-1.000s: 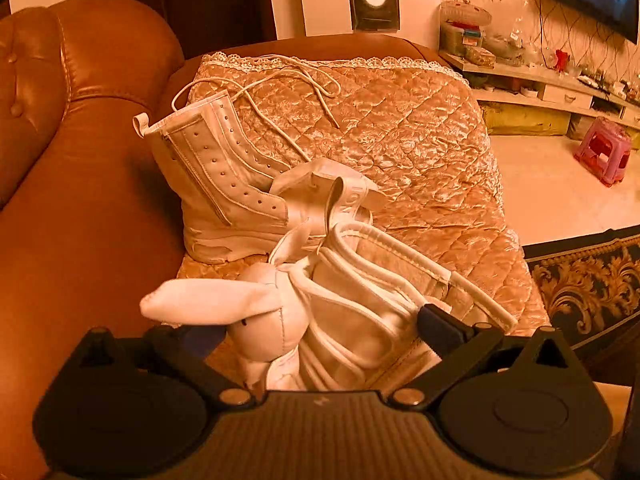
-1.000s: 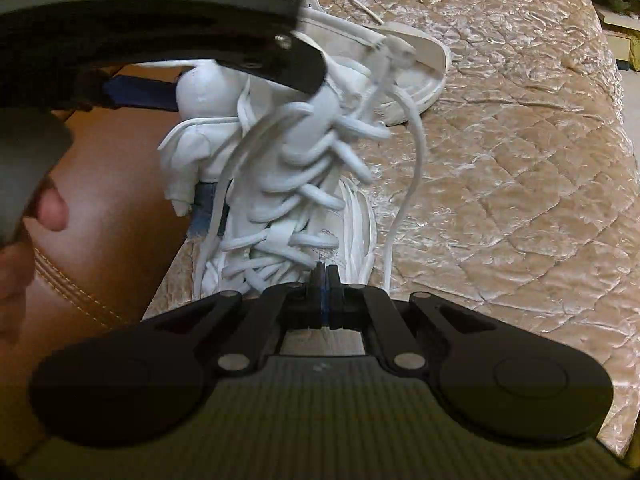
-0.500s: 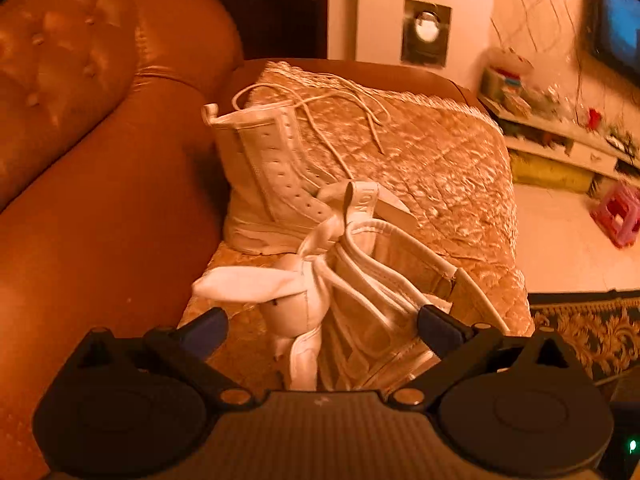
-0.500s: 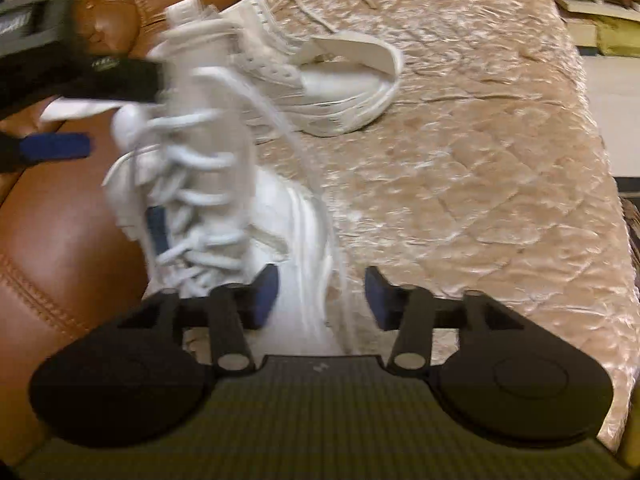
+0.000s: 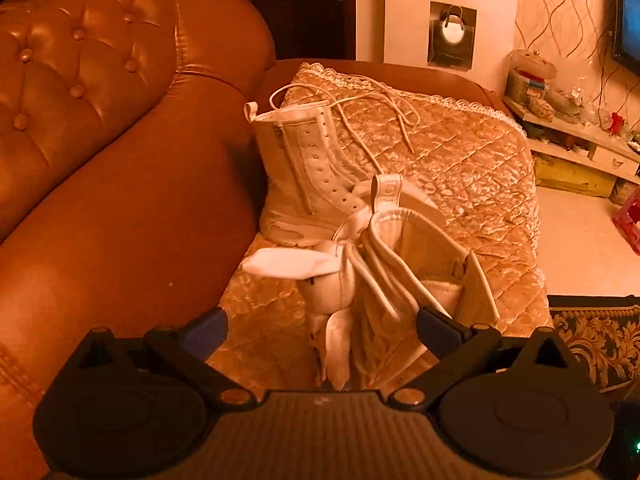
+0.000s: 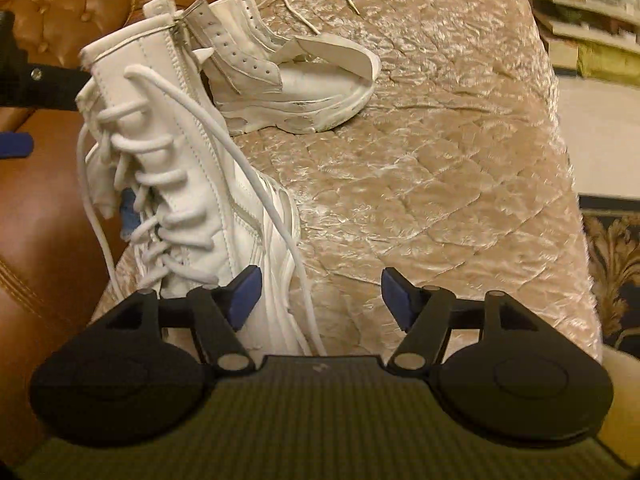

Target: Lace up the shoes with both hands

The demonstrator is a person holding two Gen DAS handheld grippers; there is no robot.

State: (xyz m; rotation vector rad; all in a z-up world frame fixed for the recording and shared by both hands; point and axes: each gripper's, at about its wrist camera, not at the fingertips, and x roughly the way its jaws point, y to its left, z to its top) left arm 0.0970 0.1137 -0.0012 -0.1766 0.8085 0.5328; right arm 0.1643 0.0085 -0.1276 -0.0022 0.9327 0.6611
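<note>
Two white high-top boots stand on a quilted beige cushion. The near boot is upright, its front crossed by white lace; a loose lace end hangs down its side. It also shows from above in the left wrist view. The far boot lies behind it with loose laces trailing over the cushion. My right gripper is open and empty, just right of the near boot's sole. My left gripper is open, its fingers either side of the near boot's top, touching nothing.
The quilted cushion covers the seat of a brown leather sofa, whose back and arm rise on the left. Right of the seat are a patterned rug, a tiled floor and a low TV shelf.
My right gripper was shut on the near boot's lace one second ago; it has opened, let the lace go and drawn back to the right. My left gripper has pulled back from the boot.
</note>
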